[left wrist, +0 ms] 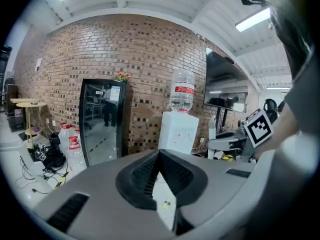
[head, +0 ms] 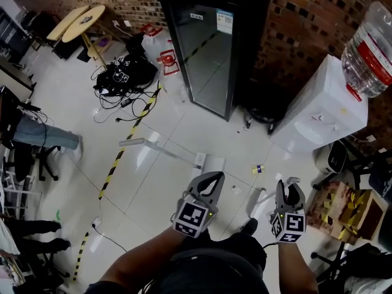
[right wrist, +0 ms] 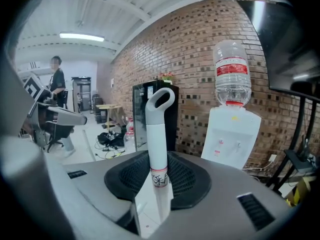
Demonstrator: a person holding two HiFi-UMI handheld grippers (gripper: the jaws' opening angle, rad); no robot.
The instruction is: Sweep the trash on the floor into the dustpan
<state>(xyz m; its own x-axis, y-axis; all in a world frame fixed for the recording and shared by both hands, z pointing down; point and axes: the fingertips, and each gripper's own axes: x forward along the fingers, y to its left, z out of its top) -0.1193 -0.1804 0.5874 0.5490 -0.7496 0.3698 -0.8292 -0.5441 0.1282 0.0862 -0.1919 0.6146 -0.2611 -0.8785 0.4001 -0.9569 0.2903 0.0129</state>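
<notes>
Right gripper (right wrist: 159, 176) clamped round white tubular loop-ended handle (right wrist: 159, 134), axis upright, loop uppermost, left gripper (left wrist: 159, 155) tips touching with nothing between, small yellow-and-blue scrap (head: 258, 169) on glossy white tiled floor (head: 153, 182) just ahead, black glass-door fridge (head: 208, 48), white water dispenser (head: 318, 109), red brick wall (head: 294, 17) beyond

Head camera: high above the white floor (head: 153, 182) and tilted steeply down, with the left gripper (head: 215, 177) and right gripper (head: 288, 185) close at the lower edge. Each gripper camera rides low and looks out nearly level along its own jaws toward the brick wall (left wrist: 100, 49) — the right one with a white handle (right wrist: 159, 144) upright just before its lens. All three views share the black glass-door cabinet (head: 208, 54) and the water dispenser (head: 318, 112).
</notes>
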